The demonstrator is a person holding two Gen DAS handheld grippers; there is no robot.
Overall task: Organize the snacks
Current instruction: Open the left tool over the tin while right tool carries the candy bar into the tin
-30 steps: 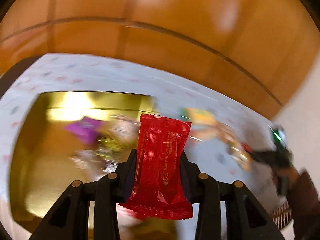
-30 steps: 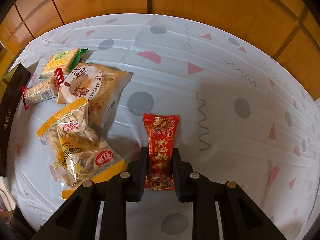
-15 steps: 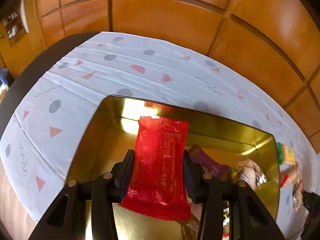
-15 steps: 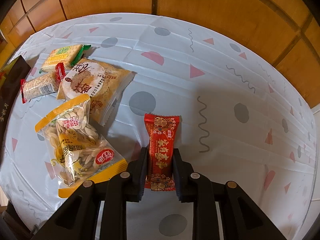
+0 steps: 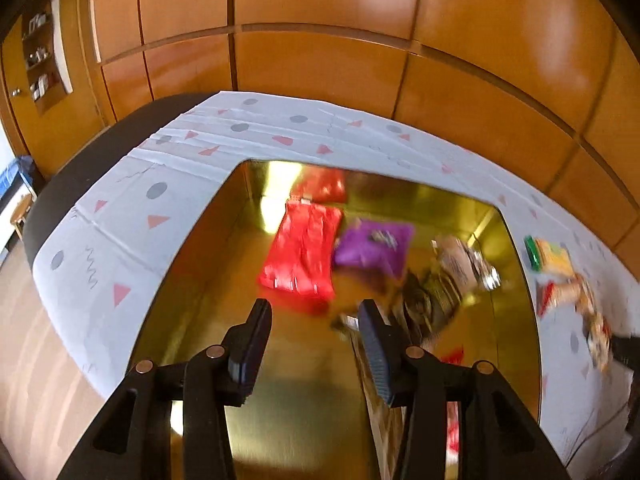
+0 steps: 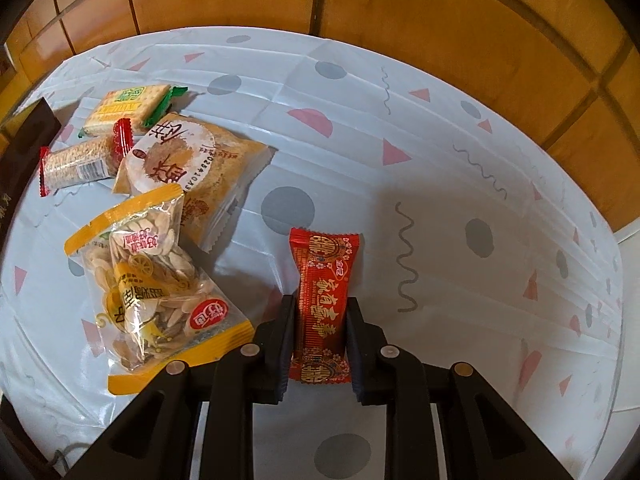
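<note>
In the left wrist view my left gripper [image 5: 316,312] hangs open over the gold box [image 5: 192,264], nothing between its pads. A plain red snack packet [image 5: 304,256] lies blurred inside the box beyond the fingertips, beside a purple packet [image 5: 372,246] and other wrappers [image 5: 452,276]. In the right wrist view my right gripper [image 6: 320,316] is shut on a red candy packet with gold lettering [image 6: 324,300], held upright above the patterned tablecloth [image 6: 460,160].
Left of the right gripper lie a seed bag [image 6: 148,288], a round pastry pack [image 6: 192,168], a red-ended cracker pack [image 6: 80,160] and a green-ended cracker pack [image 6: 128,106]. A dark box edge [image 6: 20,160] sits at far left. Wooden panelling [image 5: 320,40] backs the table.
The left gripper has opened and let go of the plain red packet, which now lies in the gold box. The right gripper still holds its candy packet, hardly moved.
</note>
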